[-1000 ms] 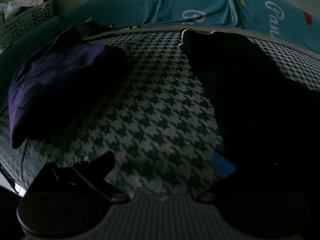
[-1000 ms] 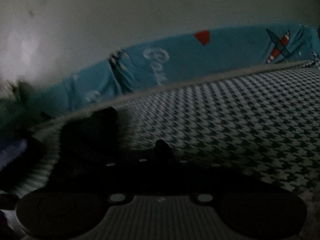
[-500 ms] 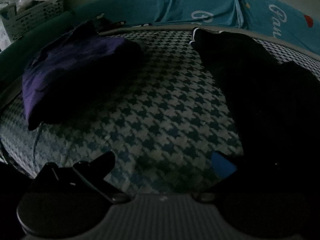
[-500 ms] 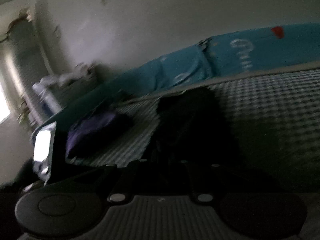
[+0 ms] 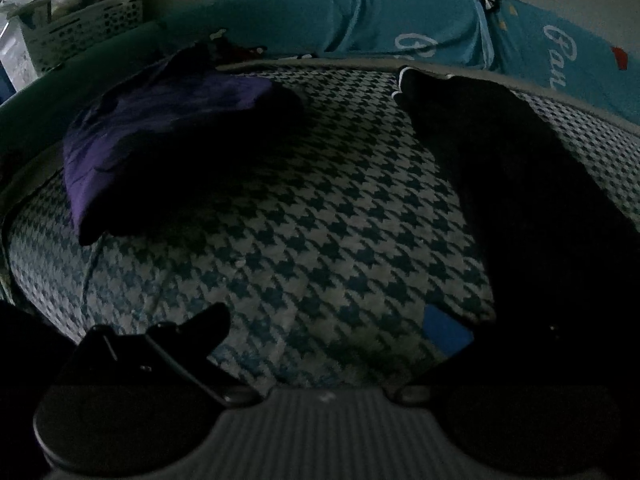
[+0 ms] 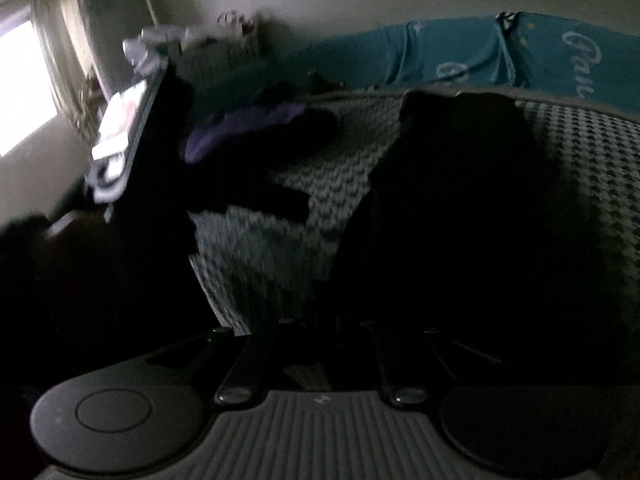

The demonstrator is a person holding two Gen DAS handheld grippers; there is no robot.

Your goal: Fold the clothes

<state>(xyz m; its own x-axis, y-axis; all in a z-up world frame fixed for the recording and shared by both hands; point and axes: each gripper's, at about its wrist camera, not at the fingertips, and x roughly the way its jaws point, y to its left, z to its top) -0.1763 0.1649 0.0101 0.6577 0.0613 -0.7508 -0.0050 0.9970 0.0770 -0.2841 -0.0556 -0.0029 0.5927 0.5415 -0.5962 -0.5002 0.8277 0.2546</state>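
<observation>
Left tool fingers apart over houndstooth bed cover, right tool closed by black garment, white lattice plastic basket stuffed with bags.

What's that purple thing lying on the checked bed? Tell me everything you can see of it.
The purple garment is a soft cloth bundle, loosely folded or heaped rather than spread flat, with creases across its top. It rests on the houndstooth bedcover, toward the left side as the left wrist view shows it, near the bed's far edge. Its near side falls into deep shadow, so seams and sleeves cannot be told. Neither gripper touches it, and it lies apart from the black garment.
</observation>
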